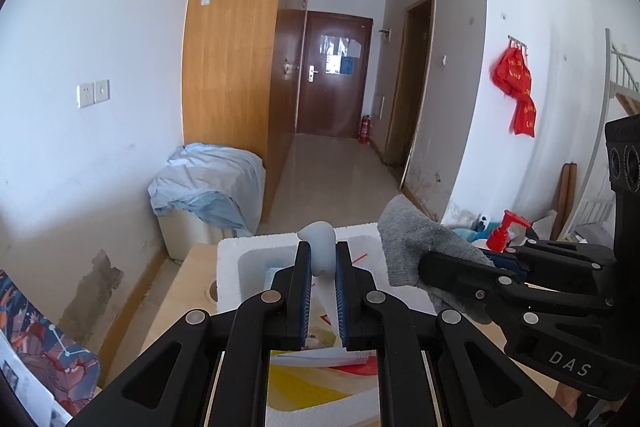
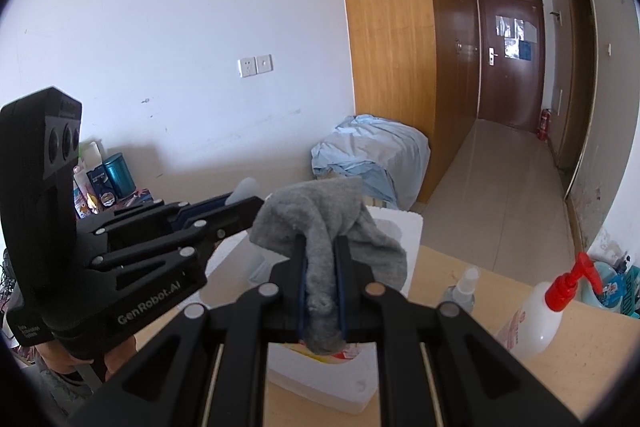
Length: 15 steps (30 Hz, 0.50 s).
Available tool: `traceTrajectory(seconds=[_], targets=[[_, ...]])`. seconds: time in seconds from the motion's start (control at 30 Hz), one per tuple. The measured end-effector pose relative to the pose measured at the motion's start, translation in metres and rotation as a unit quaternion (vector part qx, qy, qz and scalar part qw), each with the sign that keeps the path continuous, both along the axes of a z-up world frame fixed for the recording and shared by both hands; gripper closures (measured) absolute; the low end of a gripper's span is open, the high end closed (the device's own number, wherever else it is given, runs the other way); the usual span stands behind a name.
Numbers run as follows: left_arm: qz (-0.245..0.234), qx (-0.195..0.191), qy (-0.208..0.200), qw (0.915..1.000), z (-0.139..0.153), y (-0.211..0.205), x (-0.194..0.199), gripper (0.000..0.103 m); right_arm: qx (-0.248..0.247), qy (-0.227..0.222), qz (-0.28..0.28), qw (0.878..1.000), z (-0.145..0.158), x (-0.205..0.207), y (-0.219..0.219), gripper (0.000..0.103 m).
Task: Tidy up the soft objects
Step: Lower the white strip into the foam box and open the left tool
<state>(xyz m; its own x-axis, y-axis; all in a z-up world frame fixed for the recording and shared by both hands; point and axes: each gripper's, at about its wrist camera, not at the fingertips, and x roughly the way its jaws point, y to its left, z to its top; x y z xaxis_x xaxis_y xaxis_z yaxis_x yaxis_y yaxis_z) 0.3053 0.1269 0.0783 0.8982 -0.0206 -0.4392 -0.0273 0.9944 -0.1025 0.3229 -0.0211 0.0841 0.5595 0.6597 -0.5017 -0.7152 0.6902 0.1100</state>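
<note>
Left wrist view: your left claw [image 1: 320, 259] is clamped nearly shut on one small pale blue soft lump [image 1: 319, 247], smooth and rounded, poking up past the fingertips. Directly under and ahead of the tips sits one white foam box [image 1: 230, 267], blocky with a matte grainy surface and a hollowed middle. Under the claw base lies printed paper [image 1: 304, 387] in yellow and red. To the right, close alongside, your right claw [image 1: 460, 267] comes in from the side, pinching one grey sock [image 1: 408, 239], fuzzy knit, bunched and drooping over the box's right edge. Beyond that claw stands one red pump top [image 1: 505, 231]. Far ahead left, a crumpled light blue sheet [image 1: 208, 183] drapes over a white tub. The table [image 1: 184, 291] is pale wood.

Right wrist view: your right claw [image 2: 322, 279] is closed tight on the grey sock [image 2: 324, 227]; the fabric is squeezed between the two blue pads and spills out above the tips and down behind them. The foam box [image 2: 396, 223] lies just below and ahead, partly hidden by the sock. To the left, your left claw [image 2: 236, 207] crosses in near the tips, with the blue lump [image 2: 243, 187] just showing. On the table [image 2: 460, 379] to the right stand two bottles: one small clear spray bottle [image 2: 464, 291], and one white pump bottle [image 2: 548, 311] with a red head.
</note>
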Motion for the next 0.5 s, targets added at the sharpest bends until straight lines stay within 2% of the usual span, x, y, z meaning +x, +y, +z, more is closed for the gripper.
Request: traceTrajectory(seconds=[0.23, 0.37, 0.4, 0.47, 0.5], targets=[[0.009, 0.009, 0.009, 0.9999, -0.0024, -0.0035, 0.0065, 0.089, -0.001, -0.002, 0.0, 1.0, 0.0013, 0.0029, 0.0014, 0.088], [0.026, 0.016, 0.004, 0.9995, -0.0028, -0.0034, 0.0072, 0.065, -0.001, -0.004, -0.003, 1.0, 0.0007, 0.0035, 0.001, 0.088], [0.027, 0.016, 0.006, 0.9995, -0.0032, -0.0029, 0.0074, 0.05, -0.001, -0.003, -0.002, 1.0, 0.0006, 0.0034, 0.0015, 0.088], [0.032, 0.018, 0.002, 0.9993, -0.0037, -0.0025, 0.0059, 0.033, -0.001, -0.004, -0.003, 1.0, 0.0004, 0.0031, 0.0022, 0.088], [0.036, 0.02, -0.005, 0.9991, -0.0032, -0.0024, 0.0036, 0.031, 0.0, -0.004, -0.003, 1.0, 0.0005, 0.0033, 0.0022, 0.088]])
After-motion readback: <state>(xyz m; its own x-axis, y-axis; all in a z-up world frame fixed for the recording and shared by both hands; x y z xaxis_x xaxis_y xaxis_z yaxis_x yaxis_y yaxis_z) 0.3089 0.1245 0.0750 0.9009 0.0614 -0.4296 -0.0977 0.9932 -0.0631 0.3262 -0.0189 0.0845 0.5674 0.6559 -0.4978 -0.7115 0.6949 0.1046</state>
